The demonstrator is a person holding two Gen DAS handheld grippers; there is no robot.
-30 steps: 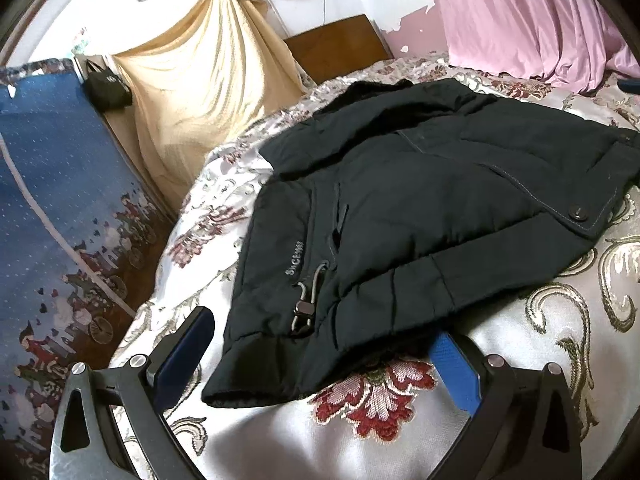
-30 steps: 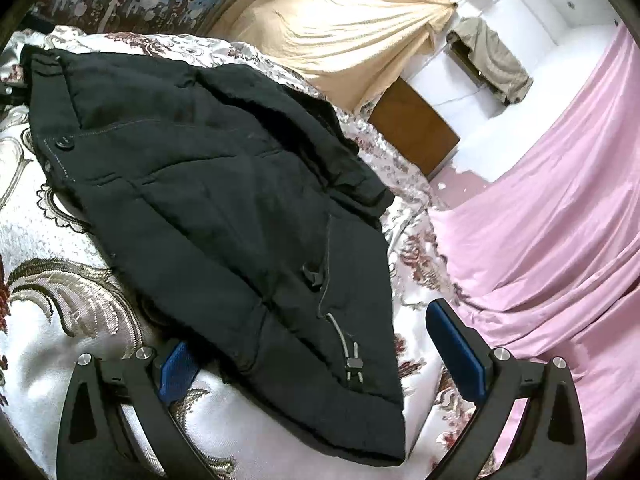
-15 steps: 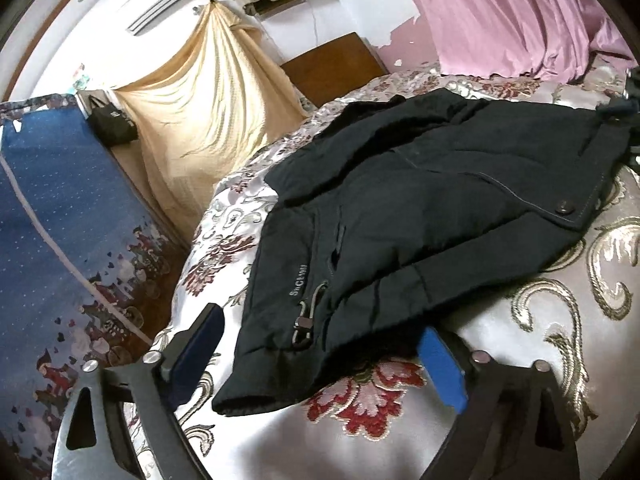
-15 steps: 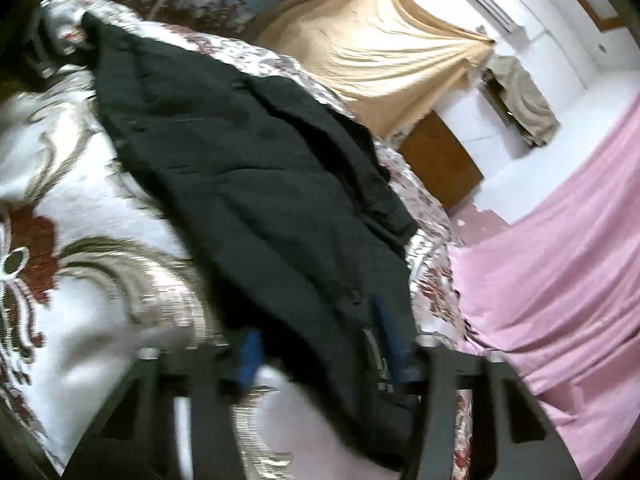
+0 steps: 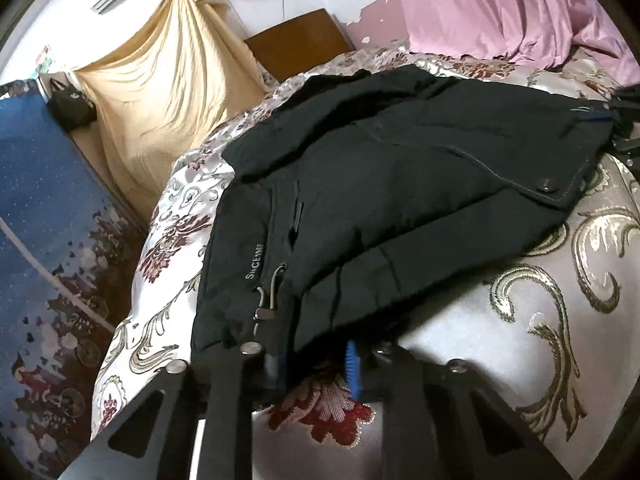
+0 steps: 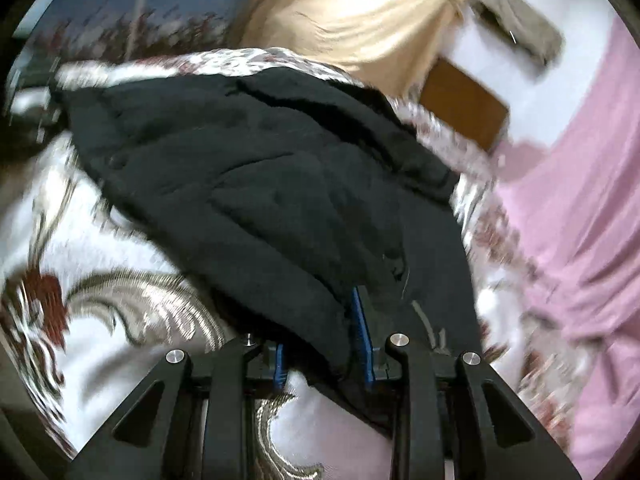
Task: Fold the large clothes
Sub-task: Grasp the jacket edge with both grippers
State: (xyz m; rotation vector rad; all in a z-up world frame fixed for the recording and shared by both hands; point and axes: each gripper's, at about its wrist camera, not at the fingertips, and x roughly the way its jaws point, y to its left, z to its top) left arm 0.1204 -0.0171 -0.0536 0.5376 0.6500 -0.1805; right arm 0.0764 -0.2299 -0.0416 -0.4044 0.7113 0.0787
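Black padded jacket lies spread across the bed, on a silvery bedspread woven with gold scrolls and dark red flowers, its hem edge nearest both cameras and its far end toward a brown wooden headboard. Behind the bed hang a pink curtain on one side and a yellow-tan cloth on the other, with a blue patterned sheet at the far edge of the left wrist view. The left gripper has just been closing, and its jaws now stand narrow with a corner of the jacket's hem bunched between the blue pads, which press on the fabric. The right gripper has likewise just been closing, and its jaws pinch the opposite hem corner, black fabric folded between its blue pads; that view is blurred. Near the left grip sit a drawcord toggle and small white lettering, and a dark snap button shows on the placket
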